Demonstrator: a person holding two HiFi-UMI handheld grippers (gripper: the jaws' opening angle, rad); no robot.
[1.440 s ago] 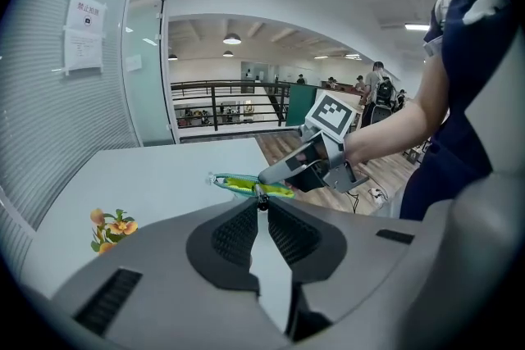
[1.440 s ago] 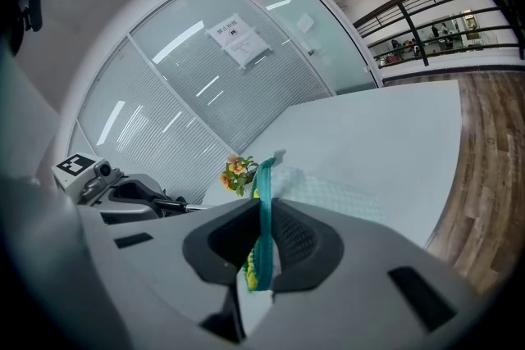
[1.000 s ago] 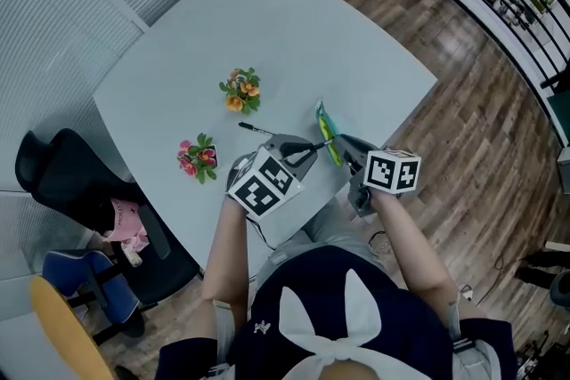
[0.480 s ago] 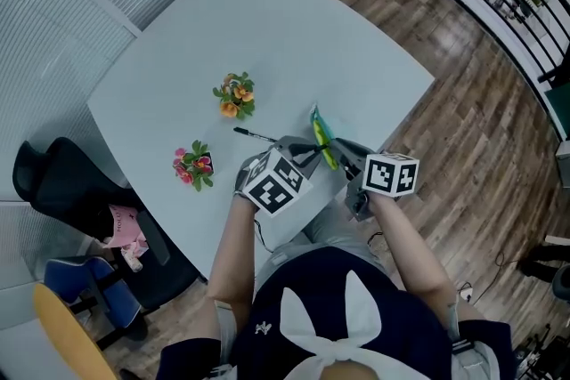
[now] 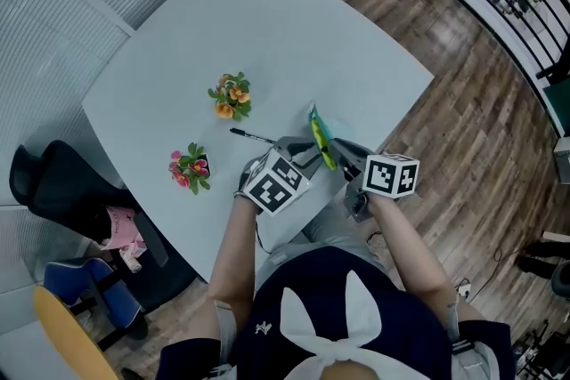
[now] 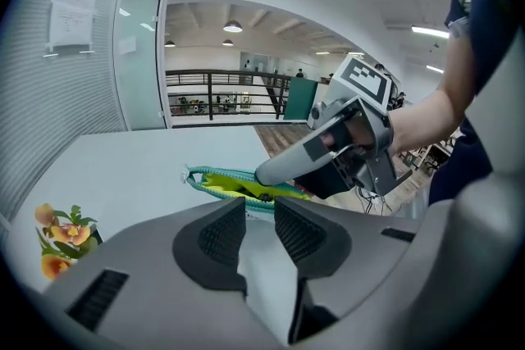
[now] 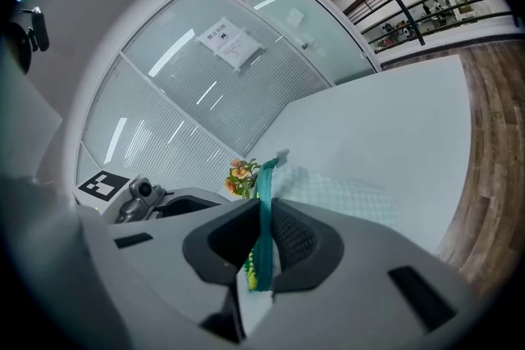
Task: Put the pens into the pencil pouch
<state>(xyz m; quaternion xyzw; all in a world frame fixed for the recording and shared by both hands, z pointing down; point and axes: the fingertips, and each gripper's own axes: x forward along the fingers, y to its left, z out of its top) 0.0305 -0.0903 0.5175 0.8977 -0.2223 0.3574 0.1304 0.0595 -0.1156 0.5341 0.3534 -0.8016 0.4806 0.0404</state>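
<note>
Well to the left of the pencil pouch [image 5: 319, 132], a pink flower sprig [image 5: 190, 165] and an orange flower sprig [image 5: 229, 95] stand on the pale surface [image 5: 267, 22]. A black pen [image 5: 252, 136] lies nearer, just left of the pouch. The left gripper [image 6: 257, 213] hovers beside the pouch's open mouth. Its fingers [image 6: 220, 235] have just been opening and stand a little apart with nothing between them. The green-and-yellow pouch sits near the surface's edge. At the pouch's right end, the right gripper [image 7: 264, 224] has its fingers [image 7: 297, 240] pinched on the teal zipper edge. Beyond the pouch, a paper notice [image 7: 229, 42] on the glass wall is too small to read.
</note>
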